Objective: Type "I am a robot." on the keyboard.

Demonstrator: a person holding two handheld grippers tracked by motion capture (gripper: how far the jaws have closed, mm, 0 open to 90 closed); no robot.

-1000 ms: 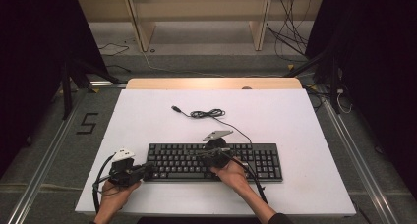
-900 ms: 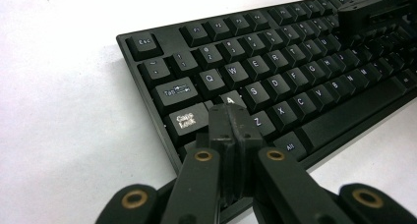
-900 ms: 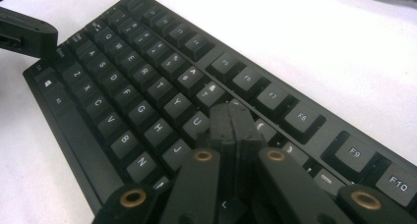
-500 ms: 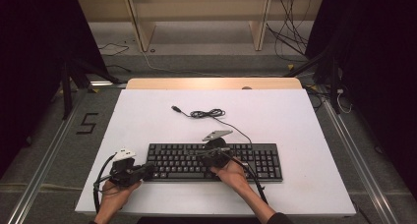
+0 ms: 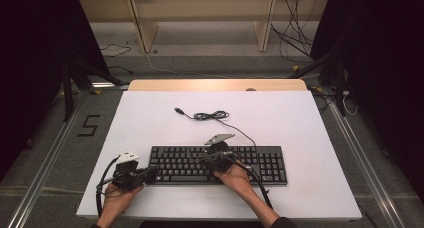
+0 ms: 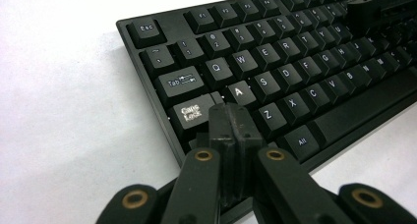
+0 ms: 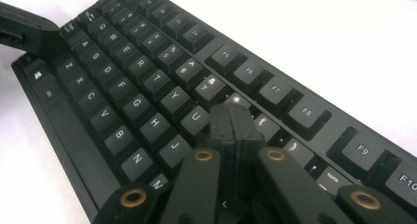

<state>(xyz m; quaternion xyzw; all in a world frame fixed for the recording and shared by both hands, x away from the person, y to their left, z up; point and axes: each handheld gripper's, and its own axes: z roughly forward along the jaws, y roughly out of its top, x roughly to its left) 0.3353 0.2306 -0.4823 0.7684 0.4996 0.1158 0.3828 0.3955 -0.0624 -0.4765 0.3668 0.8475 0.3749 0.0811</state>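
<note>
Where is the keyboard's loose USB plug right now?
In the high view the USB plug lies on the white table, behind the keyboard and left of its coiled cable, well clear of both grippers.

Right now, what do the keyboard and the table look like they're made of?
The keyboard looks like black plastic, matte, with white printed letters; light glints on a few keys. The table top looks like a smooth white matte board, perhaps laminate, with a pale wood-coloured strip along its far edge. I can't tell more.
</note>
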